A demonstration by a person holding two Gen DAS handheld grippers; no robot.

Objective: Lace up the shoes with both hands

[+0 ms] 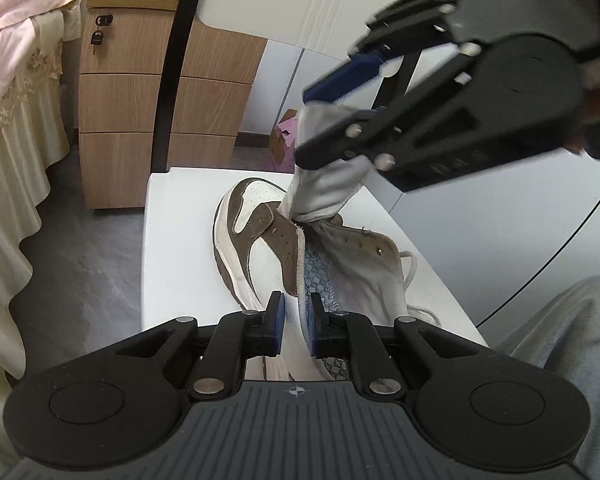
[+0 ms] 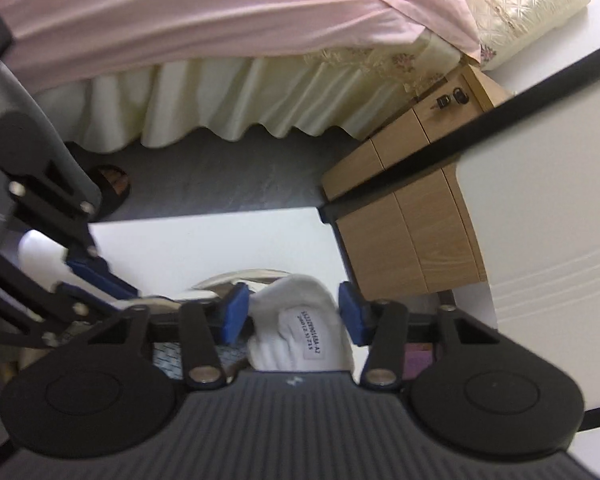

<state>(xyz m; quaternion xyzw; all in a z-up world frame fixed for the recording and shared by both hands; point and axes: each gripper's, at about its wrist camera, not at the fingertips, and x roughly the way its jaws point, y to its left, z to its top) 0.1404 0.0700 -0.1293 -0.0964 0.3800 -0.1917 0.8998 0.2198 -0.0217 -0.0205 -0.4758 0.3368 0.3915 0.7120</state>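
Note:
A brown and white high-top shoe (image 1: 256, 240) lies on a small white table (image 1: 176, 248), toe pointing away. My left gripper (image 1: 295, 316) is shut on the white edge of the shoe's left eyelet flap near the collar. The right gripper (image 1: 310, 124) comes in from the upper right and is shut on the grey-white tongue (image 1: 324, 184), which stands pulled up out of the shoe. In the right wrist view the tongue (image 2: 300, 320), with its printed label, fills the space between the blue pads (image 2: 234, 312) of the right gripper (image 2: 294, 312). A white lace (image 1: 414, 280) lies loose by the shoe's right side.
A wooden drawer cabinet (image 1: 140, 100) stands beyond the table, with a black curved bar (image 1: 172, 80) in front of it. A bed with pink and cream covers (image 2: 220, 20) is on the left. A person's grey-trousered leg (image 1: 560, 340) is at the right.

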